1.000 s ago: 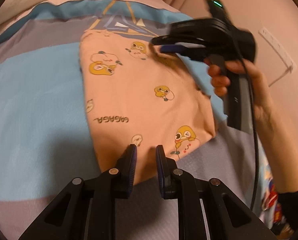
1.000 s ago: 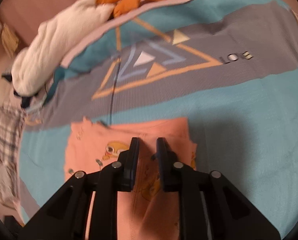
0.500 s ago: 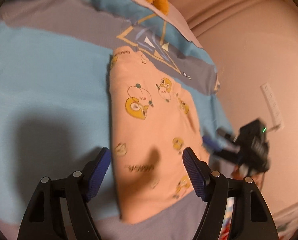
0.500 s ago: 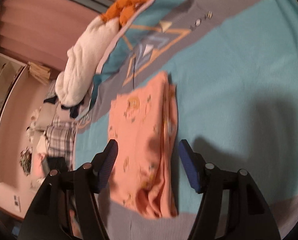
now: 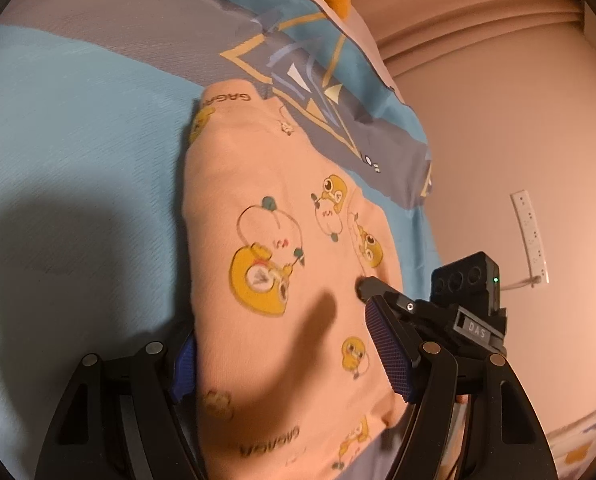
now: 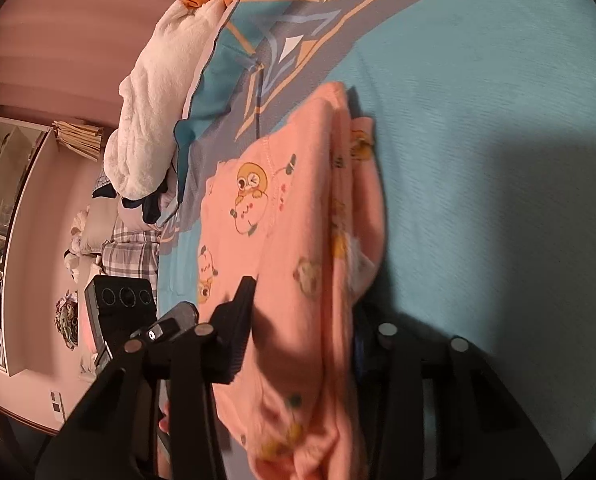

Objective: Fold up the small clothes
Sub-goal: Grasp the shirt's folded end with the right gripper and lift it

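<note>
The pink cartoon-print garment [image 5: 282, 280] lies already folded into a narrow stack on the bed [image 5: 78, 152], straddled by the spread-wide left gripper [image 5: 290, 354] and right gripper [image 6: 301, 340], neither clamping it, so likely only a final fold or lift remains

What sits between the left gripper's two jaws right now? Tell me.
The folded pink garment fills the gap between the open jaws of the left gripper, which straddle it from both sides on the blue bedspread. The left wrist view shows this.
</note>
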`<state>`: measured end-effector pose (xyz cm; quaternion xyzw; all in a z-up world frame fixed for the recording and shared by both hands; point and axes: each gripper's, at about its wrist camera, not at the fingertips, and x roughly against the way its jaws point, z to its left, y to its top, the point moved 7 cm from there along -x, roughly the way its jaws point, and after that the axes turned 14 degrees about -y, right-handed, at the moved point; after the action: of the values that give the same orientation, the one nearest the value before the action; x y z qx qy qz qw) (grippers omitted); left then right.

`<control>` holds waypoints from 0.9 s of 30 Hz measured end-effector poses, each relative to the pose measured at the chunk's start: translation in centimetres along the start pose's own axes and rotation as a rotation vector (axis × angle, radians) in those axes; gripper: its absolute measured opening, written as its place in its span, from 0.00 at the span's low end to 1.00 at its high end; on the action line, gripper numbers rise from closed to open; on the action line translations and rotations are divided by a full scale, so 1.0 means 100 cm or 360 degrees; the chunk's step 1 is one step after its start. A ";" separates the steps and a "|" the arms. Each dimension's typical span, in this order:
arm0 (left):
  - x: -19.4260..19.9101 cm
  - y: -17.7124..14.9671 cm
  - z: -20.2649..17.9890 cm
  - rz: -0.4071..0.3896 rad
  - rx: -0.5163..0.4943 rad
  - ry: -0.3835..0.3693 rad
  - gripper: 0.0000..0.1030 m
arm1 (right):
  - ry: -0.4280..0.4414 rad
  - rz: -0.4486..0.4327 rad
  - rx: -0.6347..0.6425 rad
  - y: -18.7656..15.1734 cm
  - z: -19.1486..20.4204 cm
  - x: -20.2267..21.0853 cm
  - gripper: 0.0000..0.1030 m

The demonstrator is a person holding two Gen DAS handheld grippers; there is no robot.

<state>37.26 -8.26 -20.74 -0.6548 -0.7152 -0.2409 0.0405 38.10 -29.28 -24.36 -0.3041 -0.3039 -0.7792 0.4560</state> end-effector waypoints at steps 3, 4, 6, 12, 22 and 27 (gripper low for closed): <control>-0.004 0.000 0.001 0.0004 -0.0033 0.0078 0.54 | -0.0028 -0.0015 0.0017 0.004 0.003 -0.004 0.32; -0.003 -0.001 0.004 0.0007 -0.0039 0.0122 0.44 | -0.0045 -0.0025 0.0031 0.004 0.004 -0.004 0.31; -0.001 -0.002 0.008 0.0007 -0.0041 0.0157 0.33 | -0.0092 -0.0052 0.0071 0.004 0.005 -0.003 0.29; 0.000 -0.007 -0.003 0.0027 -0.0160 0.0309 0.21 | -0.0187 -0.0141 0.0132 -0.001 0.014 0.002 0.26; 0.020 -0.041 -0.046 0.0020 -0.0400 0.0433 0.20 | -0.0188 -0.0286 0.0249 -0.031 0.042 0.040 0.24; 0.032 -0.067 -0.064 0.0025 -0.0457 0.0491 0.20 | -0.0180 -0.0302 0.0294 -0.062 0.053 0.060 0.25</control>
<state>28.74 -8.08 -15.92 -0.6149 -0.6537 -0.4373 0.0578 31.19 -25.98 -17.73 -0.2743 -0.4270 -0.7692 0.3884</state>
